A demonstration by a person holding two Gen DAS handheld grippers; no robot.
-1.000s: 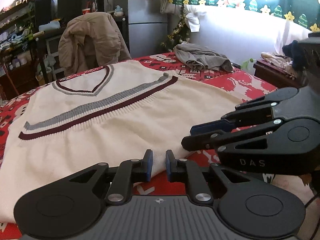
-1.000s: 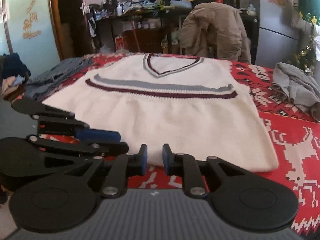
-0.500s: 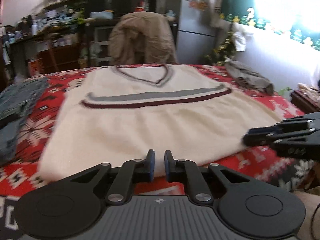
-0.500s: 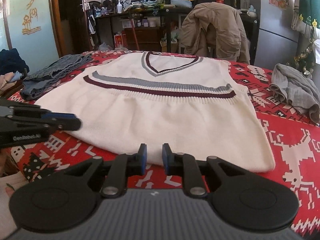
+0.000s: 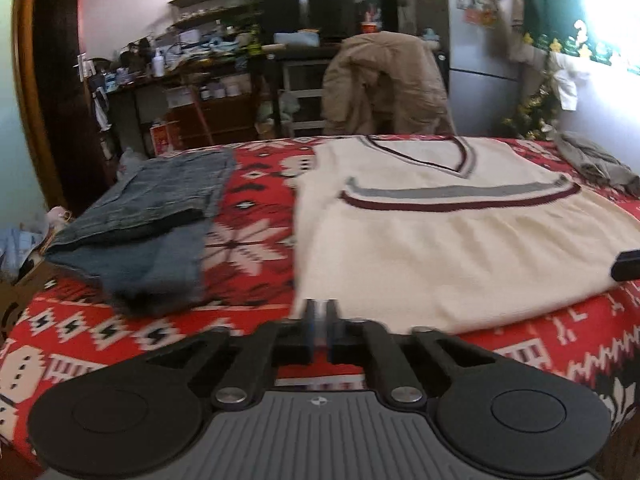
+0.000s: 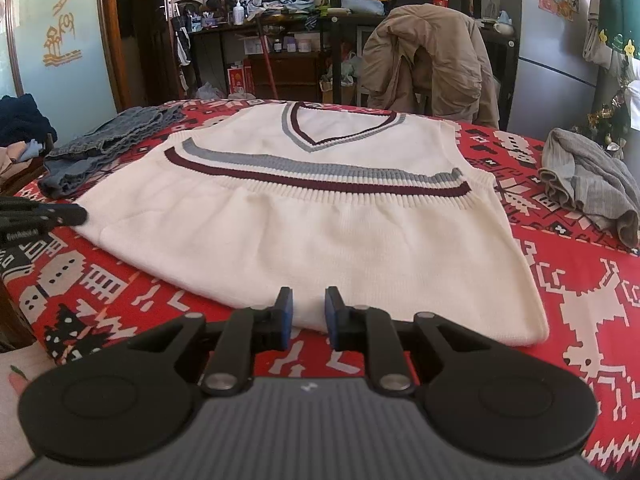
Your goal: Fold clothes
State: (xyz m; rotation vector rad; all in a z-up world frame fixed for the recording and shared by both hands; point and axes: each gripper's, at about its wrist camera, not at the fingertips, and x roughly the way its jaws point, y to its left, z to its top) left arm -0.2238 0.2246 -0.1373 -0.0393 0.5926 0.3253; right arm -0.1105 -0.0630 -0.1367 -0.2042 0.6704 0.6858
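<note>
In the left wrist view, the left gripper (image 5: pixel 319 312) sits at 6 o'clock, closest to us. Its two jaws are squeezed together with only a tiny slit between them. They sit at the near left corner of the cream vest (image 5: pixel 452 248), but the picture is too blurry to tell if any cloth is pinched. The vest lies flat on the red patterned cloth (image 5: pixel 248 240) and spreads from the middle toward 3 o'clock. It has a grey stripe and a dark red stripe across the chest and a V neck at the far end. The folded jeans (image 5: pixel 152 216) lie at 9 o'clock, beside the vest but not touching it. A dark tip of the right gripper (image 5: pixel 628 266) pokes in at 3 o'clock, over the vest's edge.

In the right wrist view, the right gripper (image 6: pixel 308 312) is at 6 o'clock with a gap between its blue pads (image 6: pixel 286 316). Nothing is held in the gap; the vest's near edge (image 6: pixel 312 312) lies just past the tips. A grey crumpled garment (image 6: pixel 588 184) lies at 3 o'clock, apart from the vest. Far back at 12 o'clock, a tan jacket (image 6: pixel 428 60) hangs over a chair
</note>
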